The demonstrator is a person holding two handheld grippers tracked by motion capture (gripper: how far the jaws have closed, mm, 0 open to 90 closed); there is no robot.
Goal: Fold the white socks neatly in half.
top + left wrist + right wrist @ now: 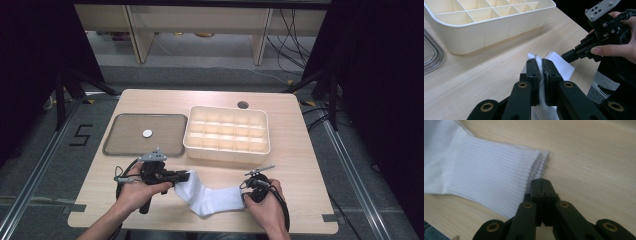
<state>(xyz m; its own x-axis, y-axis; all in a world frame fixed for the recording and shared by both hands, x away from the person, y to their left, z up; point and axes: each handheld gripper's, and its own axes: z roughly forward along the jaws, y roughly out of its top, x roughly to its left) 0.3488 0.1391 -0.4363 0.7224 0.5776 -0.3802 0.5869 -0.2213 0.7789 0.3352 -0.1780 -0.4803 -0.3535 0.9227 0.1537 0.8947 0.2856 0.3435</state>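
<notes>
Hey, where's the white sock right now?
In the high view the sock lies at the table's near edge, stretched between the left gripper and right gripper, just in front of the divided box.

Hidden and cut-off parts around the white sock [210, 196]

The sock's toe end is covered by the left gripper [541, 67], whose jaws press together on the fabric. In the right gripper view the sock runs off the left edge. The small white disc [147, 133] on the tray [117, 145] beyond the sock is too small to identify. The compartment box [486, 37] is cropped at the top edge.
</notes>
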